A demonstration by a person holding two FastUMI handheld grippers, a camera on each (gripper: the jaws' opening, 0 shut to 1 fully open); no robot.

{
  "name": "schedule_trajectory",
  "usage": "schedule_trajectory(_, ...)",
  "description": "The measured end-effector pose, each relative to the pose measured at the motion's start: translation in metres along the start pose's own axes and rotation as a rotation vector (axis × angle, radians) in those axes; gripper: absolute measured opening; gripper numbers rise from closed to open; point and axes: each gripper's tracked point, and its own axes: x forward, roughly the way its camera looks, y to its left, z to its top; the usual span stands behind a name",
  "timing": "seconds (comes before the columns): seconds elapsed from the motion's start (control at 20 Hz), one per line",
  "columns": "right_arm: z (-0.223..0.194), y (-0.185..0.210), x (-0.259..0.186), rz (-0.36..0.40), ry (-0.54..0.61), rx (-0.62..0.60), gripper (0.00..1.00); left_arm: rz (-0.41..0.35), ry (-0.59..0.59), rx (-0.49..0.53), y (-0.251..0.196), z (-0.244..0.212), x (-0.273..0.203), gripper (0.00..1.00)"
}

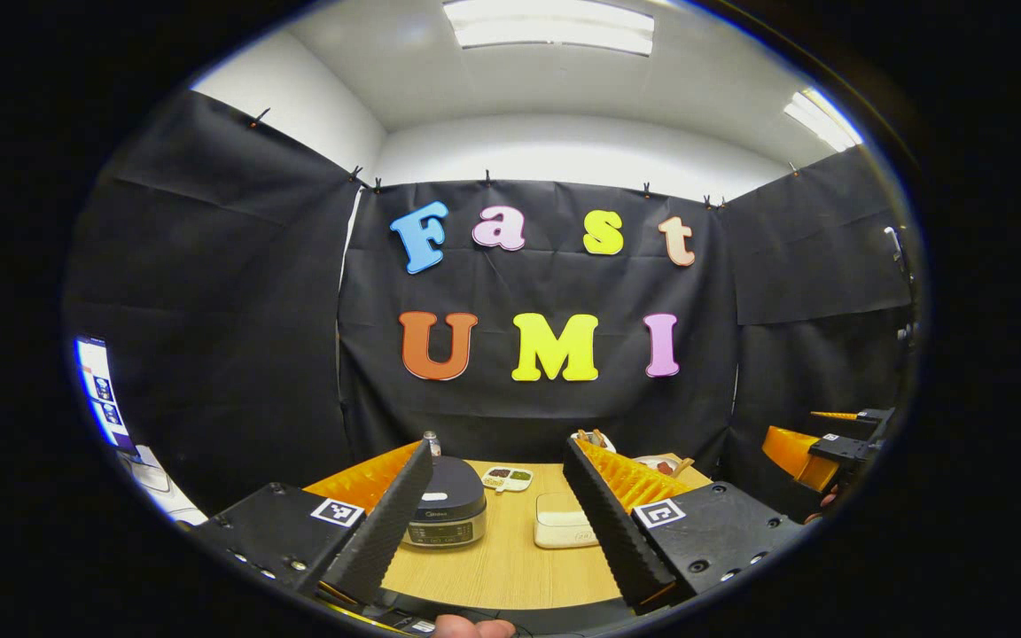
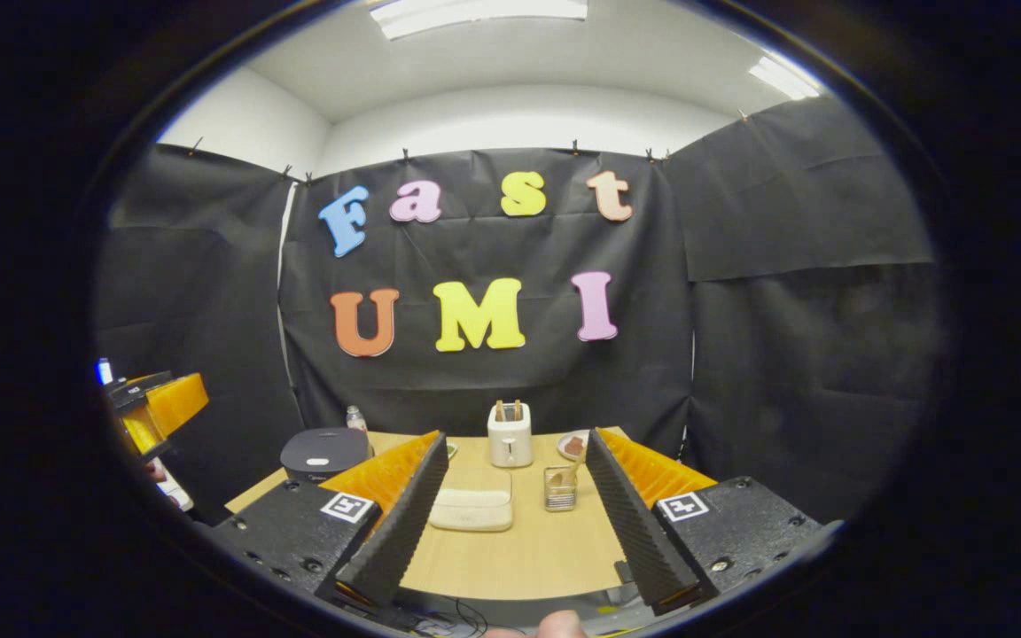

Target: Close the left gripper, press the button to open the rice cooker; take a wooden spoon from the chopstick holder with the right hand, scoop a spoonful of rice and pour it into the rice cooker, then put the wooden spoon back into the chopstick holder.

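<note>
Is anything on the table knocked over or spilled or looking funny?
Nothing stands out. The rice cooker sits upright with its lid shut, the white rice box lies flat, and the chopstick holder and toaster stand straight on the table. No spill is visible. Both grippers are open and hold nothing.

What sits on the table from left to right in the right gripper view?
Rice cooker → small bottle → shallow white box → toaster → clear holder with the wooden spoon.
</note>
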Motion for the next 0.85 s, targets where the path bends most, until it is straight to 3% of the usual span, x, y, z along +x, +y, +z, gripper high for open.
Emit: schedule_trajectory(0.85,0.002,-0.015,0.022,0.006,0.0,0.009,1.0,-0.003,-0.004,0.017,-0.018,0.0,0.018,0.95)
